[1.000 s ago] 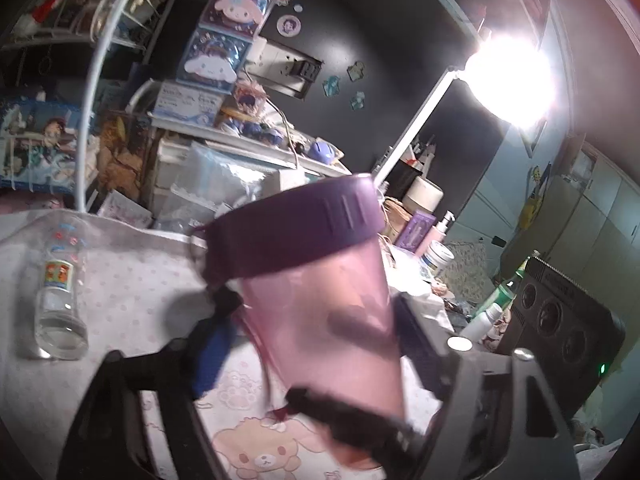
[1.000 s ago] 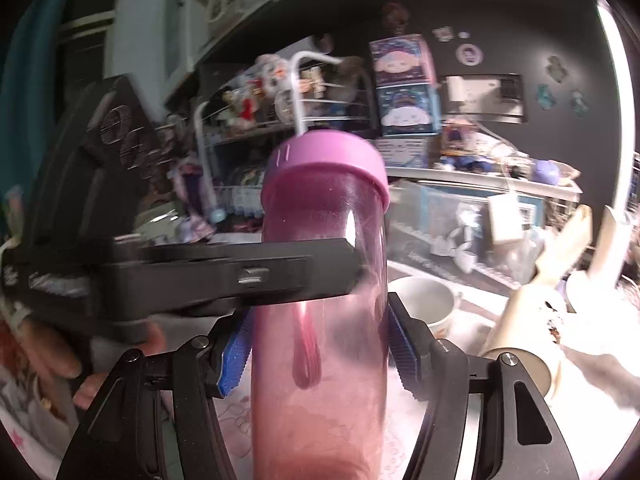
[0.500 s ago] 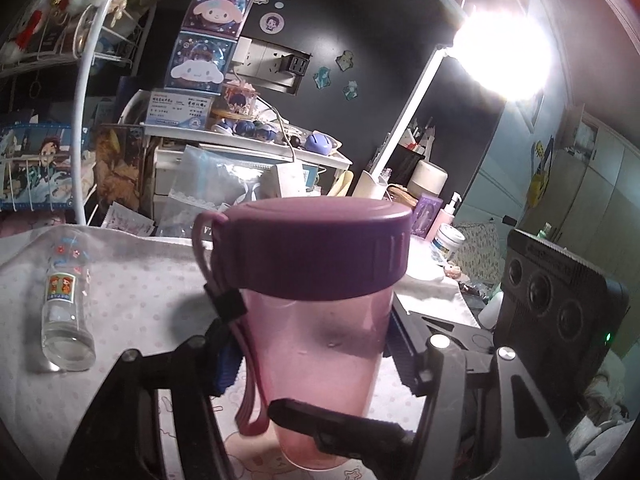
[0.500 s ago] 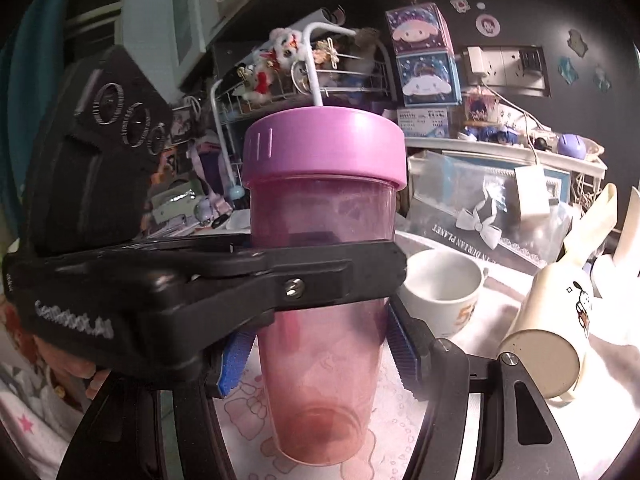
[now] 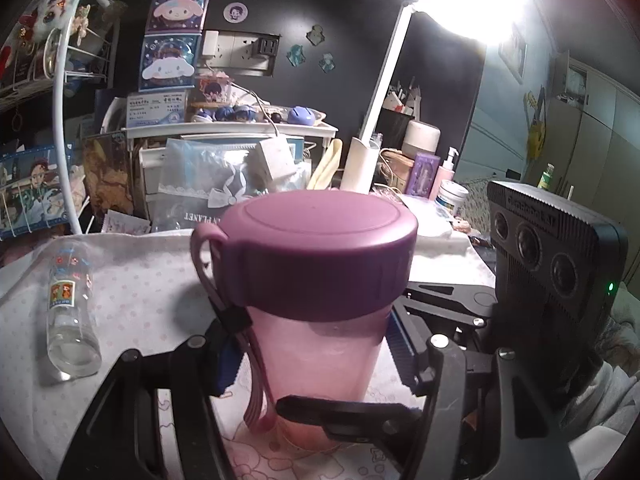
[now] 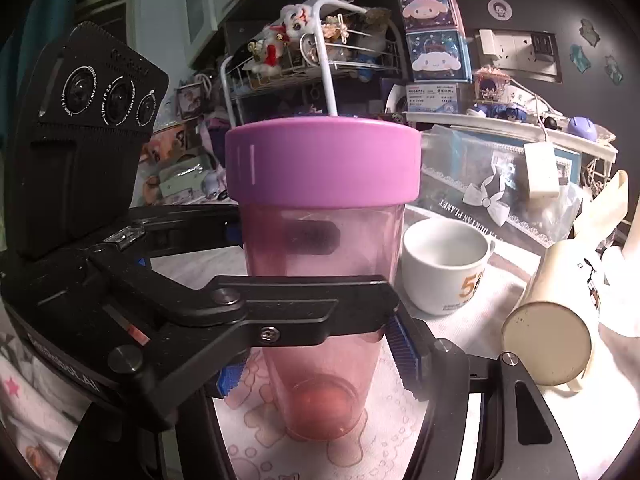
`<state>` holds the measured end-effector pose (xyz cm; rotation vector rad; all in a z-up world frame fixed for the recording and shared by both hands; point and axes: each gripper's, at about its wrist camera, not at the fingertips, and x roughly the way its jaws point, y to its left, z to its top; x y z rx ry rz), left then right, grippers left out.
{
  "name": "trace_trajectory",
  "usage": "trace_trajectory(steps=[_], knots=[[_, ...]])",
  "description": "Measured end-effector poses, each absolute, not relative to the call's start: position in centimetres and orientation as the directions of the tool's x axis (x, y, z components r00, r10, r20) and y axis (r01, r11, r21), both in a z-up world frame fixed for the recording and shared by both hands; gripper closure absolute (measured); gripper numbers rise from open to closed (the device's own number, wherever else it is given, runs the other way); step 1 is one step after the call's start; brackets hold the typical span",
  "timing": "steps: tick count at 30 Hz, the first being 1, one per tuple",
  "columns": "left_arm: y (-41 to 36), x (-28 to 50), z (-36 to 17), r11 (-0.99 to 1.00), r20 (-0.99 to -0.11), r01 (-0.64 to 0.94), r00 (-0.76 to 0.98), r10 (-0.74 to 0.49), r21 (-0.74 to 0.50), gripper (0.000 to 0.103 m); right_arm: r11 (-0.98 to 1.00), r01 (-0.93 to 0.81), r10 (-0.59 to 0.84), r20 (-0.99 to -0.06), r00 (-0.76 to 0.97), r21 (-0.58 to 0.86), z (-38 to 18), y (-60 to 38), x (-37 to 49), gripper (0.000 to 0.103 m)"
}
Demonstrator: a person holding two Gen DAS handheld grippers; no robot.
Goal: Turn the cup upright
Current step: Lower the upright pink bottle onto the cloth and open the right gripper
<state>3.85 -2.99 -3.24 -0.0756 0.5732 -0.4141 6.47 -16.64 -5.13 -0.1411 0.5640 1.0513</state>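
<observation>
A pink translucent cup [image 5: 316, 364] with a purple screw lid [image 5: 320, 248] and a carry loop stands upright on the patterned cloth; it also fills the right wrist view [image 6: 320, 304]. My left gripper [image 5: 312, 356] is shut on the cup's body, blue pads on both sides. My right gripper [image 6: 316, 364] is also shut on the cup, lower down, from the other side. The left gripper's black finger [image 6: 280, 312] crosses in front of the cup in the right wrist view.
A clear glass bottle [image 5: 70, 308] lies on the cloth at left. A white mug [image 6: 444, 264] stands upright behind the cup and a cream mug [image 6: 560, 320] lies on its side at right. Shelves, boxes and a lamp crowd the back.
The cup was tilted and held up; it has turned upright and come down until its base rests on the cloth. Both grippers have stayed shut on it.
</observation>
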Motion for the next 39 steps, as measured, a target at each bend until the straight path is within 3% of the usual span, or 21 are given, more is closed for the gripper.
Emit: trace_trajectory(steps=[6, 10, 14, 28, 33, 35, 38, 39], knots=[[-3.3, 3.0, -3.0, 0.903, -0.502, 0.390, 0.754, -0.425, -0.179, 0.043, 0.488, -0.861, 0.787, -0.500, 0.361, 0.147, -5.2, -17.2, 6.1, 0.046], [-3.6, 2.3, -2.5, 0.903, -0.486, 0.397, 0.764, -0.424, -0.164, 0.033, 0.490, -0.861, 0.786, -0.496, 0.368, 0.138, -4.9, -17.5, 5.9, 0.045], [-4.0, 1.8, -2.1, 0.901, -0.480, 0.409, 0.768, -0.424, -0.143, 0.032, 0.486, -0.866, 0.785, -0.492, 0.376, 0.114, -4.5, -17.4, 5.3, 0.040], [-3.8, 0.0, -0.7, 0.902, -0.439, 0.410, 0.791, -0.426, -0.136, 0.025, 0.494, -0.865, 0.784, -0.474, 0.401, 0.086, -3.8, -18.0, 4.1, 0.039], [-3.1, -1.3, 0.5, 0.909, -0.404, 0.389, 0.815, -0.415, -0.149, 0.020, 0.518, -0.853, 0.774, -0.458, 0.436, 0.063, -3.1, -18.9, 3.3, 0.029], [-2.5, -2.0, 1.2, 0.920, -0.381, 0.364, 0.837, -0.393, -0.147, 0.013, 0.532, -0.845, 0.768, -0.452, 0.454, 0.054, -2.7, -19.5, 2.8, 0.027], [-1.5, -3.4, 2.4, 0.951, -0.335, 0.284, 0.890, -0.310, -0.125, 0.001, 0.561, -0.827, 0.757, -0.429, 0.494, 0.036, -1.8, -20.9, 1.9, 0.016], [-1.1, -3.7, 2.7, 0.963, -0.320, 0.242, 0.909, -0.266, -0.116, 0.001, 0.574, -0.819, 0.749, -0.420, 0.512, 0.025, -1.4, -21.2, 1.6, 0.013]])
